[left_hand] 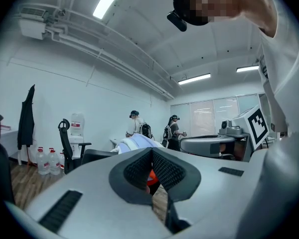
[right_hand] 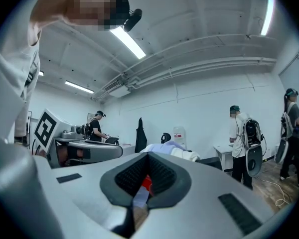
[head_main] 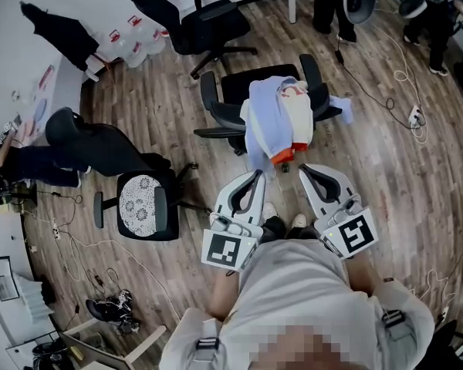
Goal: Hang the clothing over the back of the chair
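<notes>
The clothing (head_main: pixel 278 118), a bundle of lavender, white and orange fabric, lies draped over the back of the black office chair (head_main: pixel 243 83) in the middle of the wooden floor (head_main: pixel 386 168). Its folds hang down the near side of the backrest, and a pale sleeve sticks out to the right. Whether the lowest hem reaches the floor is hard to tell from above.

The left gripper (head_main: pixel 256 174) and the right gripper (head_main: pixel 307 168) sit side by side just near of the chair, both pointing toward it and clear of the fabric. In each gripper view the ribbed pads are pressed together at the tips with nothing pinched. A patch of orange from the garment further off shows through the hollow behind them.

To the left stands a low seat (head_main: pixel 143 203) with a lace-patterned cushion, and beside it a dark coat (head_main: pixel 100 149) lies over another chair. A second office chair (head_main: pixel 204 18) stands at the far side.
</notes>
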`<action>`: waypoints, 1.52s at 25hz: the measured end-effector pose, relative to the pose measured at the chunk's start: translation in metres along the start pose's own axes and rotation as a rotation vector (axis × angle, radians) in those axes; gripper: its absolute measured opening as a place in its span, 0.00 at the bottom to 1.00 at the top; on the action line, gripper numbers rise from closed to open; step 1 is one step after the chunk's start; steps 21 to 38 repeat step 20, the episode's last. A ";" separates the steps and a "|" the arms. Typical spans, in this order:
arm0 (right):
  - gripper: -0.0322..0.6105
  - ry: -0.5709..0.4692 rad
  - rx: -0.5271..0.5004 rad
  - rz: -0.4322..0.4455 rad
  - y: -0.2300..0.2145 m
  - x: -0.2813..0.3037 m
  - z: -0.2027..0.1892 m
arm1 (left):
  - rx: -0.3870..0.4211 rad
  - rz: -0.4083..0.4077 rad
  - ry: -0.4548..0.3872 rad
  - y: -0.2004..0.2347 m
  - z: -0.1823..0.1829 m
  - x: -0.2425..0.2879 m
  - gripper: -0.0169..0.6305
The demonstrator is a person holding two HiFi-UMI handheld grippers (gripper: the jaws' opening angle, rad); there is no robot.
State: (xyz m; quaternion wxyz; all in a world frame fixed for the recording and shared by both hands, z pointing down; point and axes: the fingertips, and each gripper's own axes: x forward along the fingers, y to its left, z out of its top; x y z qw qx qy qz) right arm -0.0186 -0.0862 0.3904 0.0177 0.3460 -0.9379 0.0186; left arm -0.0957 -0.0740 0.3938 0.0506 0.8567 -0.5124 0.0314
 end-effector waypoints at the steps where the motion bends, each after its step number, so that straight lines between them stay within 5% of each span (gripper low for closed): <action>1: 0.08 -0.001 -0.001 0.002 0.000 0.000 0.000 | 0.000 -0.002 0.000 0.000 0.000 0.000 0.05; 38: 0.08 0.011 -0.010 0.006 -0.005 0.010 -0.001 | 0.012 0.004 0.004 0.001 -0.001 0.014 0.05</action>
